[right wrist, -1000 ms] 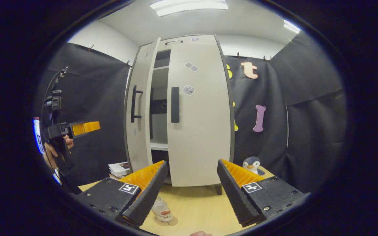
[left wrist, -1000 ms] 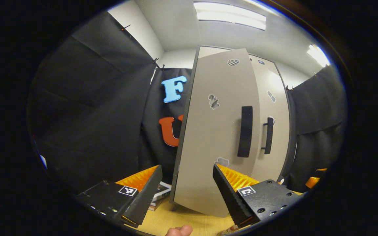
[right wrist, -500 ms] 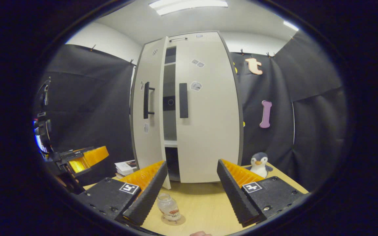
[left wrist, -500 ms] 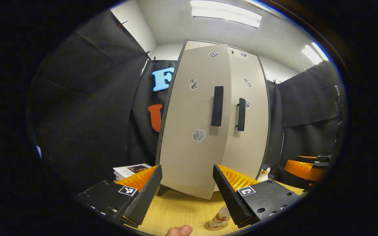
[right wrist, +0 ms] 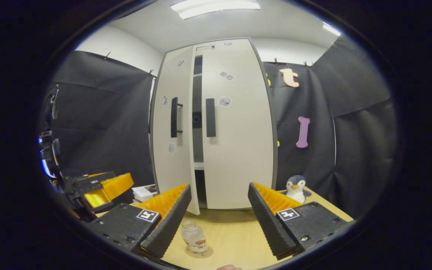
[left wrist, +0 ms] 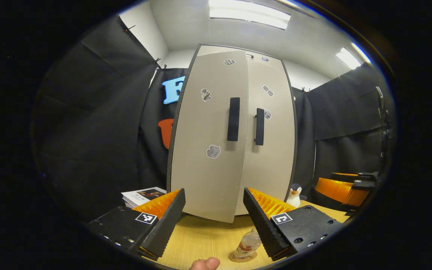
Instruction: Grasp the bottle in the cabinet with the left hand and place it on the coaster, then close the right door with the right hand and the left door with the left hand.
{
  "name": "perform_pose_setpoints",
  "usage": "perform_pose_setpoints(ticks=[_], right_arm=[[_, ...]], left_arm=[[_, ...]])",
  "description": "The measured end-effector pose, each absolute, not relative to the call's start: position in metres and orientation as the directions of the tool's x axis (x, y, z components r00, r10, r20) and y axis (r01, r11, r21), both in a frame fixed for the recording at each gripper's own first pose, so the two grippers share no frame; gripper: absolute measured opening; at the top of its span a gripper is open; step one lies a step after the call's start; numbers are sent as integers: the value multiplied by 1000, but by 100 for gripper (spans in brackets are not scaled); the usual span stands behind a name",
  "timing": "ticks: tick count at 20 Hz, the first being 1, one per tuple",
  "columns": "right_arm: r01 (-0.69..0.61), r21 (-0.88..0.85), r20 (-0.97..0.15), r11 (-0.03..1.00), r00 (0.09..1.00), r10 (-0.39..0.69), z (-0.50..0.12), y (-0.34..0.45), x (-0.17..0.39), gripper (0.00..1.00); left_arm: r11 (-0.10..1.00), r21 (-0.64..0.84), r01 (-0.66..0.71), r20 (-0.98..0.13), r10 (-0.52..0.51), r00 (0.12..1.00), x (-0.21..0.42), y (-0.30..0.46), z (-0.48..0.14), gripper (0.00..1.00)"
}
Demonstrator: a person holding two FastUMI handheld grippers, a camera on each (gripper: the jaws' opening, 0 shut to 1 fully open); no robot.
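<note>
The bottle (right wrist: 194,237) stands upright on the round coaster (right wrist: 200,252) on the wooden counter (right wrist: 231,236), in front of the cabinet (right wrist: 234,123); in the left gripper view the bottle (left wrist: 248,243) shows just beside the right-hand finger; the right door (right wrist: 238,127) lies flush against the cabinet; the left door (right wrist: 171,127) stands slightly ajar, a dark gap showing between the two doors; the left gripper (left wrist: 213,215) hangs free with its fingers wide apart, holding nothing; the right gripper (right wrist: 219,215) likewise has its fingers wide and empty; a plush penguin (right wrist: 296,188) sits on the counter right of the cabinet; a stack of books (left wrist: 143,195) lies to its left.
</note>
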State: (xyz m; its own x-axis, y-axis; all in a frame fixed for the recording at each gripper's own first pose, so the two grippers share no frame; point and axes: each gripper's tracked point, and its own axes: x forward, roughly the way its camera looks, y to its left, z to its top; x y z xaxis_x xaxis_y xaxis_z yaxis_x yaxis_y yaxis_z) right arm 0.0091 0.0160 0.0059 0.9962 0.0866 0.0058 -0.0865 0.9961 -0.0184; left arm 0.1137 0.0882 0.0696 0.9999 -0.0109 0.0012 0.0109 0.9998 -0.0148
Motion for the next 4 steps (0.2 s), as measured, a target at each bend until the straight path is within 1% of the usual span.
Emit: perform_pose_setpoints(ticks=[1, 3, 4], right_arm=[[-85, -19, 5, 996, 996, 85, 6, 16, 8, 99], [-82, -20, 7, 996, 997, 82, 7, 15, 8, 99], [-82, -20, 6, 996, 997, 82, 7, 15, 7, 99]], left_arm=[[1000, -13, 8, 3, -8, 1000, 114, 89, 70, 99], [1000, -10, 3, 5, -3, 1000, 115, 90, 69, 99], [1000, -11, 2, 3, -2, 1000, 115, 90, 69, 90]])
